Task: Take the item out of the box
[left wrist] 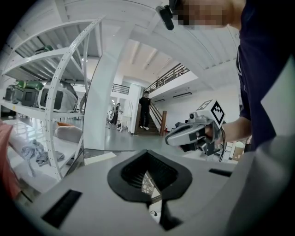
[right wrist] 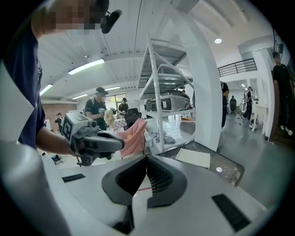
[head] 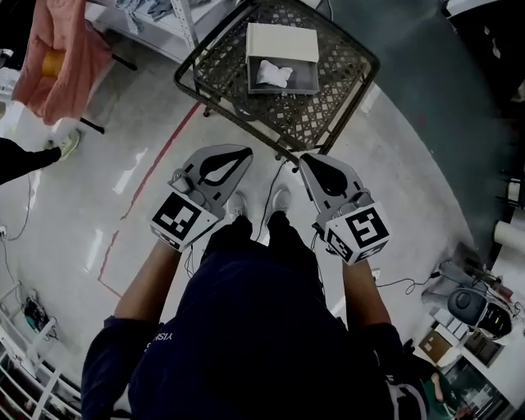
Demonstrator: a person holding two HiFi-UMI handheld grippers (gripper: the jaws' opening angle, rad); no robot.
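Note:
A white box (head: 281, 57) lies open on a round metal-mesh table (head: 332, 94) ahead of me, and a crumpled white item (head: 275, 74) rests inside it. I hold both grippers close to my body, well short of the table. The left gripper (head: 239, 154) is shut and empty, and so is the right gripper (head: 305, 160). In the left gripper view its jaws (left wrist: 147, 153) meet at the tips, with the right gripper (left wrist: 173, 138) beyond them. In the right gripper view the jaws (right wrist: 147, 159) are closed, and the box (right wrist: 192, 157) shows on the table.
A pink cloth (head: 61, 57) hangs at the far left beside white shelving (head: 156, 20). Another person's shoe (head: 70, 143) stands on the glossy floor, near a red floor line (head: 156, 160). Cables and gear (head: 472, 308) lie at the lower right. Several people stand in the background.

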